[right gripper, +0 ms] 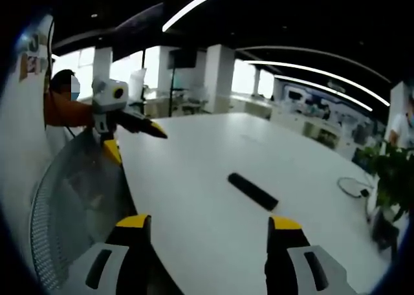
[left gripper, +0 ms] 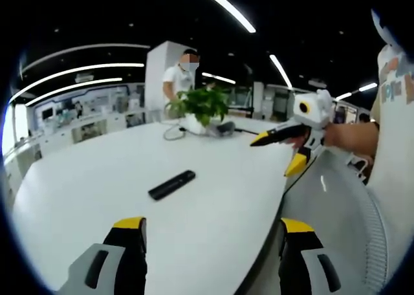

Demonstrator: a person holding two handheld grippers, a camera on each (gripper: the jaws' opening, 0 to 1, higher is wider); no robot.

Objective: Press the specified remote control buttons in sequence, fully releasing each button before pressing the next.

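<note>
One black remote control [left gripper: 172, 184] was seen lying flat on the white table [left gripper: 97, 178], near the rounded edge closest to the grippers. In the left gripper view its long axis ran from lower left to upper right; in the right gripper view the same remote control [right gripper: 253, 191] ran from upper left to lower right. Which end carried the buttons could not be told.

Two grippers were counted. The left gripper [left gripper: 213, 227] was held low over the table edge, its yellow-tipped jaws spread wide with nothing between them. The right gripper [right gripper: 209, 224] was likewise held with its jaws spread and empty, short of the remote. Each gripper was also seen in the other's view, held out over the table edge with jaws parted.

One potted plant [left gripper: 202, 107] and one cable [left gripper: 173, 132] were seen at the far side.
</note>
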